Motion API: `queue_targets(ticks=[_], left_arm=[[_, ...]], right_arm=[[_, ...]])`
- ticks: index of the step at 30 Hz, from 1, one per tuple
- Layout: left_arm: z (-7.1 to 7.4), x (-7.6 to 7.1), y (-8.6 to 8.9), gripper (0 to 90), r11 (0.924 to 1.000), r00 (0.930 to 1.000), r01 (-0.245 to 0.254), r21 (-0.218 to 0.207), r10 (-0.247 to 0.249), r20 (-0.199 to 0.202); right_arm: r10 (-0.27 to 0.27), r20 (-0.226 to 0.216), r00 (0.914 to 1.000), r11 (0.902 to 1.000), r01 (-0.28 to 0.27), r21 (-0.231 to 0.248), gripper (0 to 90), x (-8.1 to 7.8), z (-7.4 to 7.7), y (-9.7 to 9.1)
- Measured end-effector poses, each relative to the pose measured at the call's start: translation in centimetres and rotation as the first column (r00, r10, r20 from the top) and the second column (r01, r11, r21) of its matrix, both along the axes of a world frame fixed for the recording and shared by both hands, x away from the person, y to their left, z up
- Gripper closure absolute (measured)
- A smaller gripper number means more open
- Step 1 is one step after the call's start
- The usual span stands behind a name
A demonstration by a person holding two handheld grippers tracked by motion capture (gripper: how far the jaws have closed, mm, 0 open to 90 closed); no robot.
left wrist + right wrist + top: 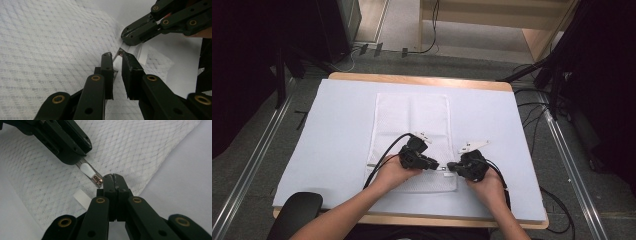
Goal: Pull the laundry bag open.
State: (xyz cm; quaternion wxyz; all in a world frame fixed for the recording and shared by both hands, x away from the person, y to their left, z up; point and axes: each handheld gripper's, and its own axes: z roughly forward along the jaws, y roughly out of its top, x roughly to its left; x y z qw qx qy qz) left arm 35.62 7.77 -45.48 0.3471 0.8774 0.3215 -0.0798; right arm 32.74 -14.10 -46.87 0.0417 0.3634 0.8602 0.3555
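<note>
The zip pull (88, 170) lies at the white bag's (412, 117) near edge, pinched by the left claw (433, 165); the right claw (452, 167), pressed together, grips the fabric just beside it.

The zipper pull (88, 170) is partly hidden inside the left gripper (75, 161), its far end unseen

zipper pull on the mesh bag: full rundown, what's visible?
The zipper pull is a small white, plastic-looking tab on a coppery metal slider, lying flat at the near edge of the white mesh bag. The left gripper has its jaws around the tab; the right gripper is shut on the bag's edge right beside the slider.
</note>
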Motion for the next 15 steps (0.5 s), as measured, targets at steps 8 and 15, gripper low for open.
queue_targets(ticks=[8,15], left_arm=[[-0.7,0.0,-0.6,80.0,0.9998,0.9999,0.013,0.015,-0.013,-0.009],[-0.8,-0.4,-1.2,80.2,0.9993,0.9993,0.033,0.015,-0.033,-0.015]], right_arm=[[-0.002,0.002,1.0000,1.0000,0.002,-0.002,90.0,0.0,0.0,0.0],[-0.002,0.002,1.0000,1.0000,0.002,-0.001,90.0,0.0,0.0,0.0]])
